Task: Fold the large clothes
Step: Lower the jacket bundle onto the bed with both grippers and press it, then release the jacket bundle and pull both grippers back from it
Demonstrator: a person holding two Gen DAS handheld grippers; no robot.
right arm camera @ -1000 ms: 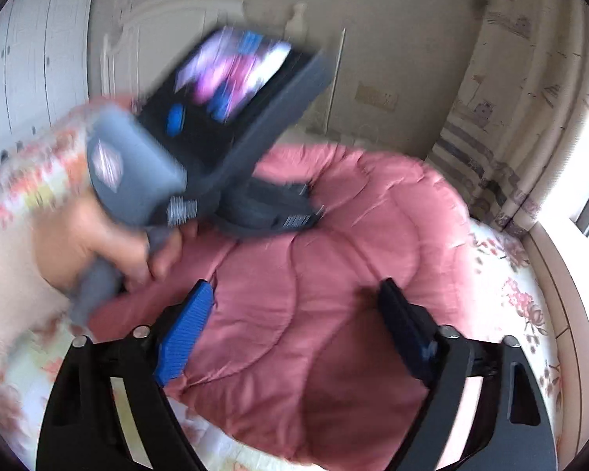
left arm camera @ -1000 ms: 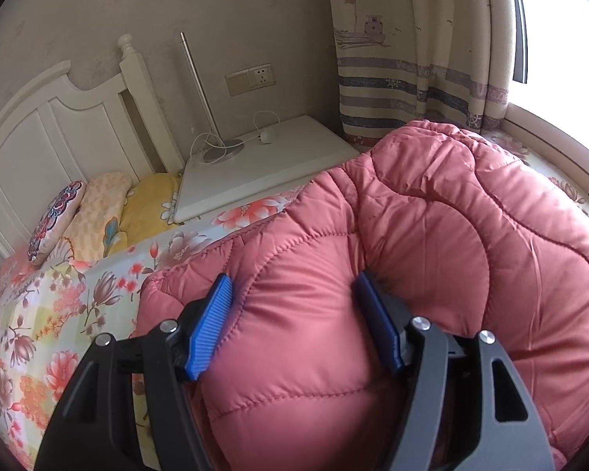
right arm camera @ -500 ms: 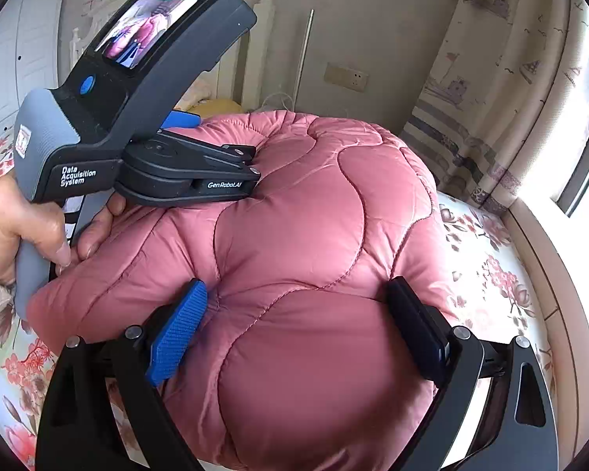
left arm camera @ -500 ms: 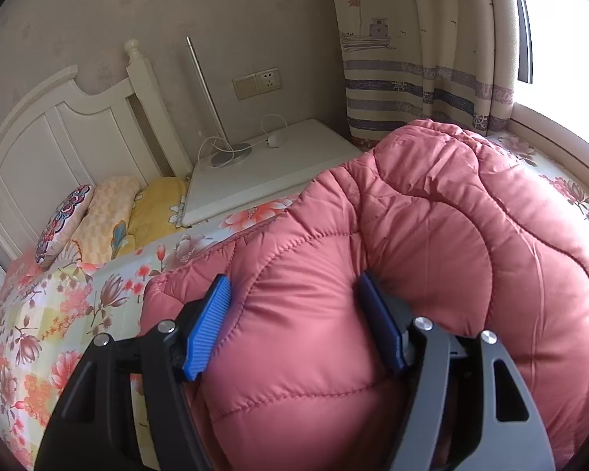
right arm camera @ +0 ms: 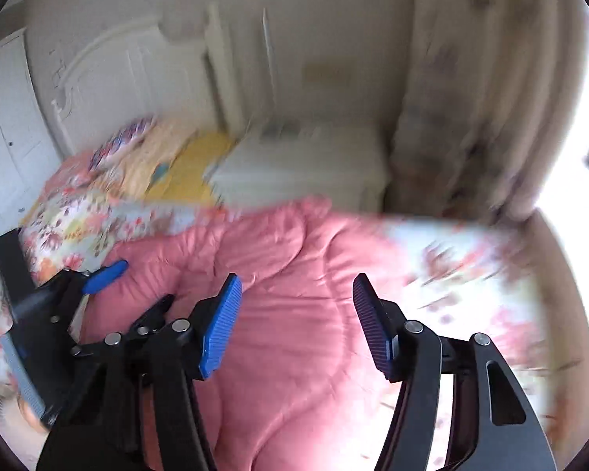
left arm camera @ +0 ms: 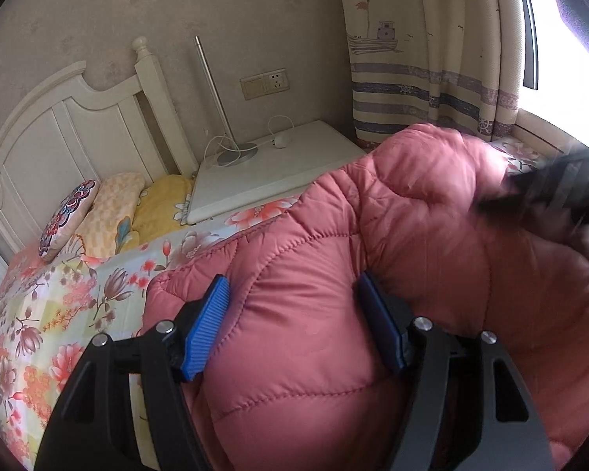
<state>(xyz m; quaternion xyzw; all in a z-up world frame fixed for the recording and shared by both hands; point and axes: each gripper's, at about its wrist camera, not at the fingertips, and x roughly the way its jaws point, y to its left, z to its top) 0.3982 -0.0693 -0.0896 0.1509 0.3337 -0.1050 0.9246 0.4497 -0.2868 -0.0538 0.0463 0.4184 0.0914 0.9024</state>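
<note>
A pink quilted puffer coat (left arm camera: pixel 432 259) lies bunched on the floral bed. My left gripper (left arm camera: pixel 294 318) has its blue pads pressed into a thick fold of the coat, one on each side. In the right wrist view the coat (right arm camera: pixel 294 314) lies lower and flatter. My right gripper (right arm camera: pixel 296 322) hangs open above it, its pads clear of the fabric. The left gripper (right arm camera: pixel 74 298) shows at the left of that view, and the right gripper's blurred black body (left arm camera: pixel 561 192) crosses the right edge of the left wrist view.
A floral bedsheet (left arm camera: pixel 59 314) covers the bed, with pillows (left arm camera: pixel 110 212) by the white headboard (left arm camera: pixel 59 129). A white nightstand (left arm camera: pixel 271 168) carries a lamp base and cable. Striped curtains (left arm camera: pixel 424 59) and a bright window are at the right.
My right gripper let go of the coat and lifted up and back fast; its view is blurred. The coat has sunk lower there. My left gripper keeps its hold.
</note>
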